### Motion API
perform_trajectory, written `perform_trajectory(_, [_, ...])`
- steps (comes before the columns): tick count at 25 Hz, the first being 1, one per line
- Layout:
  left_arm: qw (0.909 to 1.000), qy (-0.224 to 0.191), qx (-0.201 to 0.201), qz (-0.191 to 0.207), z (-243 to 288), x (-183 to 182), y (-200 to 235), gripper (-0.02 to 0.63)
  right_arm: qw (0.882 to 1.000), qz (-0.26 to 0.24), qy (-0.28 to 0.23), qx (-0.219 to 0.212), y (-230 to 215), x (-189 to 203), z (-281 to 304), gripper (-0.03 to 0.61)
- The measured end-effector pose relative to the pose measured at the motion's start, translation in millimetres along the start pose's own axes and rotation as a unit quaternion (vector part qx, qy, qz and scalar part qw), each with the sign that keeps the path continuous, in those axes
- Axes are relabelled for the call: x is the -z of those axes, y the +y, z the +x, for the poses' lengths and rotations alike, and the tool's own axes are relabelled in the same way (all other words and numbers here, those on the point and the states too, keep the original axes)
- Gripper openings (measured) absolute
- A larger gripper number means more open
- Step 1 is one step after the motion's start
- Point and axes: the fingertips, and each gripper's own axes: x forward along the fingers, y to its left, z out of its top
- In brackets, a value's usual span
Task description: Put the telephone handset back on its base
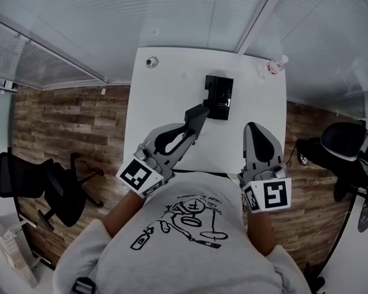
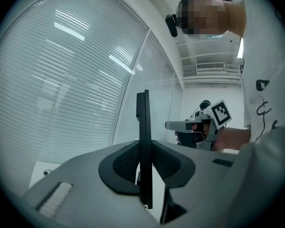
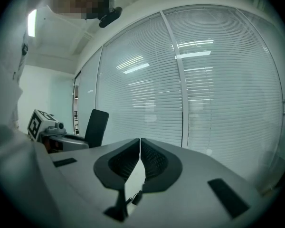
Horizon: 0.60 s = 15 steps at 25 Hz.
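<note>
The black telephone base (image 1: 219, 97) lies on the white table (image 1: 165, 90), past its middle. My left gripper (image 1: 192, 126) is shut on the black handset (image 1: 198, 114), which it holds above the table just near and left of the base. Seen from the left gripper view, the handset (image 2: 143, 146) stands edge-on, clamped between the jaws. From the right gripper view the handset (image 3: 96, 127) sticks up at the left. My right gripper (image 1: 256, 129) is shut and empty, over the table's near right part, its tips meeting (image 3: 140, 142).
A small round object (image 1: 151, 61) sits at the table's far left corner and a clear plastic bottle (image 1: 273, 66) at the far right corner. Office chairs stand left (image 1: 55, 188) and right (image 1: 340, 141) of the table. Glass walls with blinds (image 1: 190, 11) close off the far side.
</note>
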Motion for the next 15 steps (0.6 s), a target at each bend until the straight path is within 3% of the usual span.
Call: perform_trajectory(15, [0.9976, -0.01, 0.05, -0.047, 30, 23, 15, 0.071, 0.998, -0.005, 0.056, -0.031, 21, 59, 8, 0.006])
